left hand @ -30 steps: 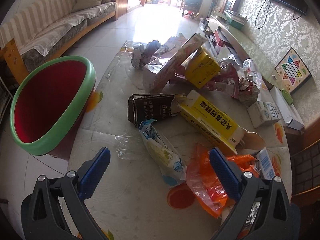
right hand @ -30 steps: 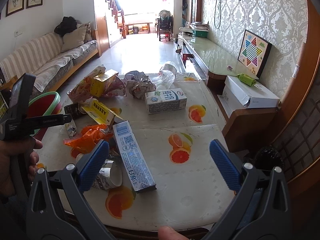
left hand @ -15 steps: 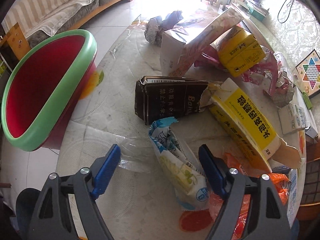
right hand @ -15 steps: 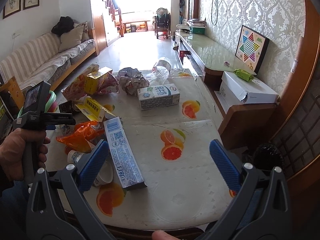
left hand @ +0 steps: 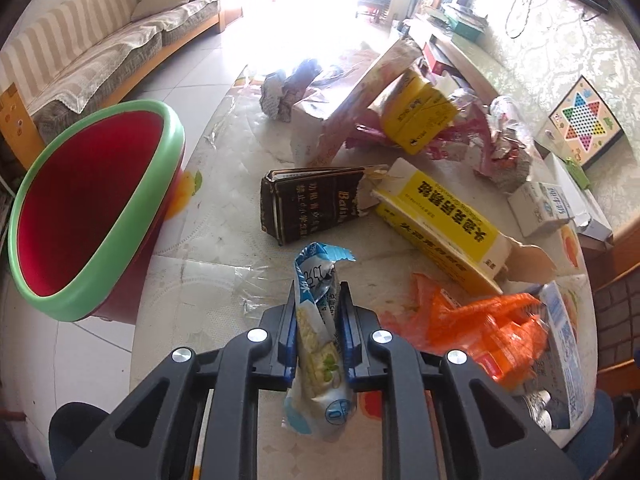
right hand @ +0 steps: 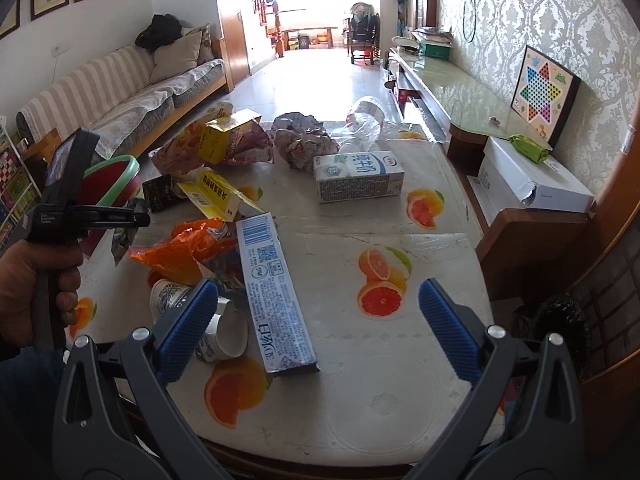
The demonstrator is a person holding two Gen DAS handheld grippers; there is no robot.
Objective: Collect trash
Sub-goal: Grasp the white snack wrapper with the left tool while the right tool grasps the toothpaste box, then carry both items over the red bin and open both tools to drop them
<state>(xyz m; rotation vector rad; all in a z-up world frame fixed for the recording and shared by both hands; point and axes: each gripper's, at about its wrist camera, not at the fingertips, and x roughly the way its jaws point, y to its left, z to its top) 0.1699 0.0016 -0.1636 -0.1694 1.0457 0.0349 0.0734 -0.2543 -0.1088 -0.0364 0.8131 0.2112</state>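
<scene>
Since a second ago the left gripper (left hand: 317, 322) has dropped onto the blue-and-white snack wrapper (left hand: 320, 344) and its jaws have just been closing; the blue pads now pinch the wrapper, whose torn top sticks up between them. The right gripper (right hand: 316, 324) has sunk a little toward the table (right hand: 400, 392); its jaws have just begun to narrow but stand wide apart with nothing between the pads, hanging over the long blue-and-white box (right hand: 276, 296).

Taking the red bin with the green rim (left hand: 92, 208) as the landmark: it stands on the floor beside the table's left edge, and what shows of its inside looks bare. The pinched wrapper is on the table to the bin's right, near the front edge. Further right of the bin lie a dark brown carton (left hand: 312, 204), then a torn yellow box (left hand: 440, 224), with an orange plastic bag (left hand: 480, 328) in front of that. Beyond these, further from the bin, are a second yellow box (left hand: 416, 120), crumpled wrappers, a milk carton (right hand: 358, 176) and a crushed clear bottle (right hand: 366, 118). Two paper cups (right hand: 200, 320) lie beside the long box.

The collecting seems barely begun: one piece is gripped but not yet lifted to the bin, and nearly all the litter is on the table.
</scene>
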